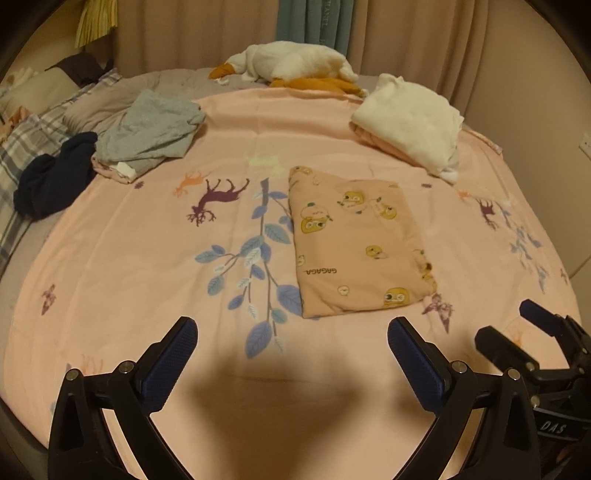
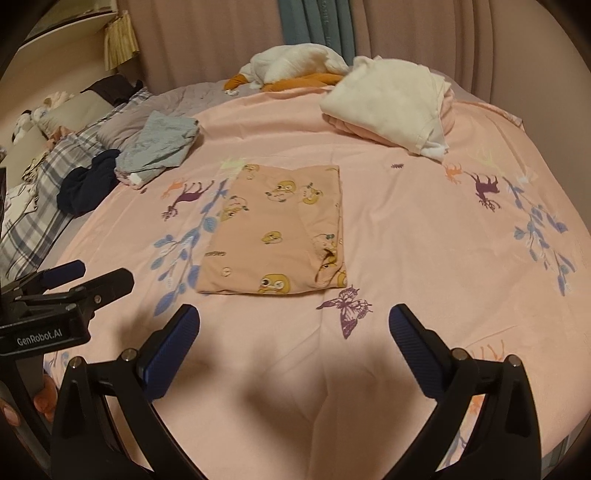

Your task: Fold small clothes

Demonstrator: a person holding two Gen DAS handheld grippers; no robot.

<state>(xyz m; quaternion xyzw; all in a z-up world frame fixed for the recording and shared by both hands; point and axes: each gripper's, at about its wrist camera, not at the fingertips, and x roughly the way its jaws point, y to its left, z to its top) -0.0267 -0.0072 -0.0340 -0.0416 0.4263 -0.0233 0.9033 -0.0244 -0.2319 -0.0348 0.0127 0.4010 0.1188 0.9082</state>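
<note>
- Left wrist view: left gripper (image 1: 291,343) spread wide, nothing between its blue pads, hovering over the pink bedsheet (image 1: 129,280).
- Same view: folded peach garment (image 1: 354,243) with yellow cartoon print lying flat as a rectangle on the bedsheet, ahead of the gripper and slightly right, clear of both fingers.
- Right gripper partly visible at the lower right edge, fingers apart.
- Right wrist view: right gripper (image 2: 294,341) likewise wide apart and holding nothing, above the bedsheet near a printed purple butterfly (image 2: 347,306).
- Folded peach garment (image 2: 275,230) ahead and slightly left, not touched.
- Grey clothing (image 1: 151,133) and dark navy clothing (image 1: 51,177) heaped at far left.
- White and pink stacked pile (image 1: 410,122) at far right.
- White and orange plush goose (image 1: 291,62) beside the curtain (image 1: 207,33).
</note>
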